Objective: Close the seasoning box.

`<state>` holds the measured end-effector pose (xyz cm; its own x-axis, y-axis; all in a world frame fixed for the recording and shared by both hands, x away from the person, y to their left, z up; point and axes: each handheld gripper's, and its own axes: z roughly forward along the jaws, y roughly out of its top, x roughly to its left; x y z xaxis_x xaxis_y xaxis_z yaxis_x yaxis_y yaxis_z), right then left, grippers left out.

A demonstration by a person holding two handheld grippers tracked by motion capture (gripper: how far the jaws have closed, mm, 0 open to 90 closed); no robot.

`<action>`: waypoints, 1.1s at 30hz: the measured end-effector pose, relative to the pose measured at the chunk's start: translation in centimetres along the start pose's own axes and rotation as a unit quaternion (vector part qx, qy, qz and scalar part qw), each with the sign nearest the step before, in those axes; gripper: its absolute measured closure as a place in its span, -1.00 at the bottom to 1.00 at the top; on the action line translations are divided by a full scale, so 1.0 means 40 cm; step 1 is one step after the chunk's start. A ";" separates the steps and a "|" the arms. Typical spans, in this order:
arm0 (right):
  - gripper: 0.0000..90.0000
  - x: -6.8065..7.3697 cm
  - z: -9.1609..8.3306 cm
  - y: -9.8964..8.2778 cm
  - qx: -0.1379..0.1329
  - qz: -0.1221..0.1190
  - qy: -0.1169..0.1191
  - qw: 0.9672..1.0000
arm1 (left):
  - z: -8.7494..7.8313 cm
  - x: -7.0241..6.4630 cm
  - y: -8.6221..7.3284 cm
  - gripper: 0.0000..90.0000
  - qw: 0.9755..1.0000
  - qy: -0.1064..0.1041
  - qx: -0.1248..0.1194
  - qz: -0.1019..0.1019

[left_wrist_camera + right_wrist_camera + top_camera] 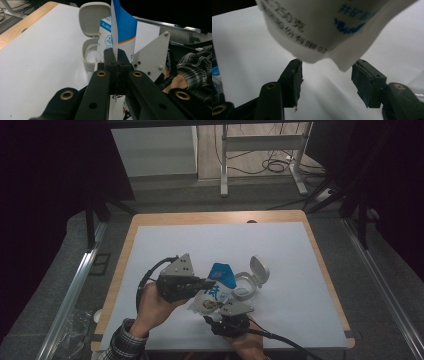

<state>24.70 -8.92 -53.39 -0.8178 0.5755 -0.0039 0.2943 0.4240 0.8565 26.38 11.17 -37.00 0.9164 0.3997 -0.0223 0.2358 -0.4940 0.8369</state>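
A blue and white pouch point(218, 289) with printed text is held up over the white mat. My left gripper point(209, 283) comes in from the left and is shut on the pouch's thin side seam point(113, 37); in the left gripper view the jaws point(116, 53) pinch that edge between them. My right gripper point(222, 309) sits below the pouch near the front edge. In the right gripper view it point(327, 75) stands open, with the pouch's crumpled bottom corner point(324, 30) hanging just above its pads, touching neither. A small white container point(243, 291) with its flip lid point(259, 270) open stands right behind the pouch.
The white mat point(280, 255) covers a wooden table point(215, 216) whose rim shows at the back and sides. Beyond the far edge stand a white frame's legs point(224, 165) and loose cables point(275, 165) on the floor. Metal rails point(380, 280) run along both sides.
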 end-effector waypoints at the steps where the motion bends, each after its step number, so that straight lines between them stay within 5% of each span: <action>1: -0.06 -0.001 0.003 0.000 -0.003 -0.005 -0.004 1.000 | 0.000 -0.001 0.001 1.00 1.000 0.000 0.000 0.001; 12: -0.08 0.002 0.007 0.006 -0.029 -0.021 -0.020 0.999 | 0.003 -0.005 0.007 1.00 1.000 -0.005 0.003 -0.004; 13: -0.08 0.006 0.007 0.006 -0.035 -0.021 -0.038 0.998 | 0.004 -0.005 0.007 1.00 1.000 -0.005 0.002 -0.005; 23: -0.08 0.006 0.018 0.007 -0.050 -0.057 -0.068 0.995 | 0.007 0.002 0.008 1.00 1.000 -0.007 -0.001 -0.019; 33: -0.08 0.009 0.019 0.006 -0.050 -0.055 -0.073 0.994 | 0.008 0.001 0.012 1.00 1.000 -0.010 0.000 -0.025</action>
<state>24.87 -8.08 -53.56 -0.7590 0.6286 -0.1697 0.1498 0.4222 0.8941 26.62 10.70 -36.80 0.9099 0.4080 -0.0749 0.2811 -0.4737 0.8346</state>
